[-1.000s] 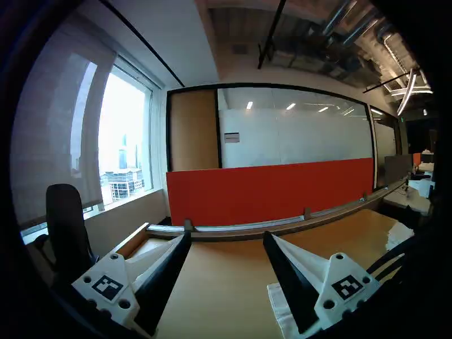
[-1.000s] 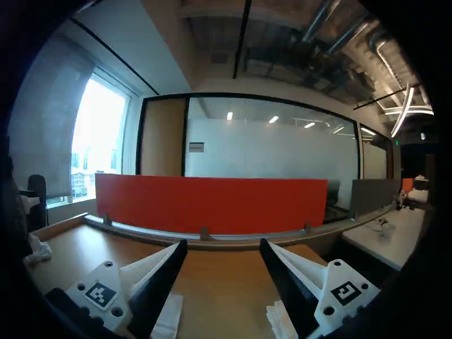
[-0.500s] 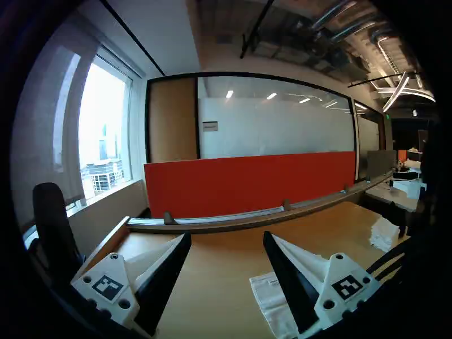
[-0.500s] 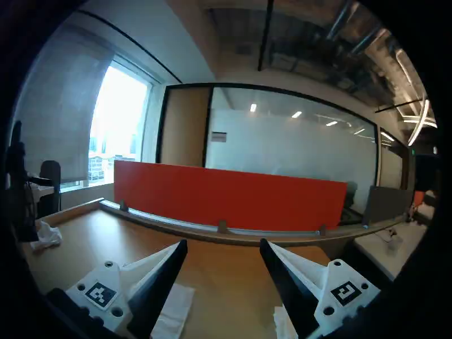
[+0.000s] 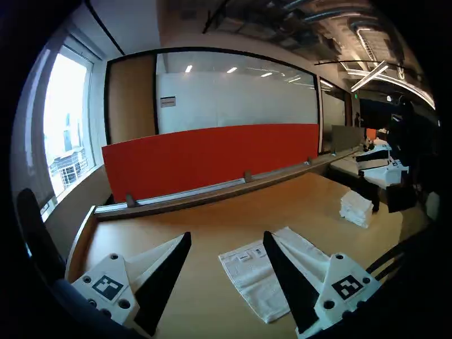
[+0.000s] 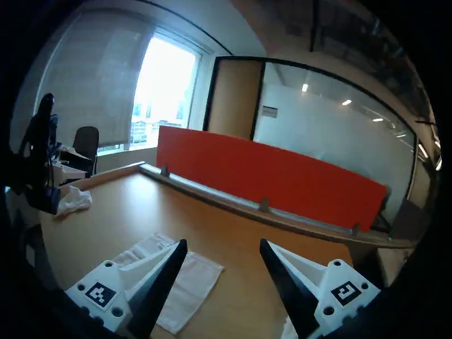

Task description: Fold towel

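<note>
One white towel [image 5: 248, 277] laid flat on wood desk [image 5: 226, 209], tags facing up near its far edge. L gripper [image 5: 226, 234] over desk, jaws wide apart, nothing btwn them; towel partly hidden behind its right-hand finger. R gripper [image 6: 223, 243] same: jaws apart, empty, towel low by its left-hand finger. Stack of folded towels [image 5: 356, 208] farther along desk, well apart from flat one. Crumpled cloth [image 6: 73, 200] near desk edge. Red divider [image 5: 214, 155] along back of desk.
</note>
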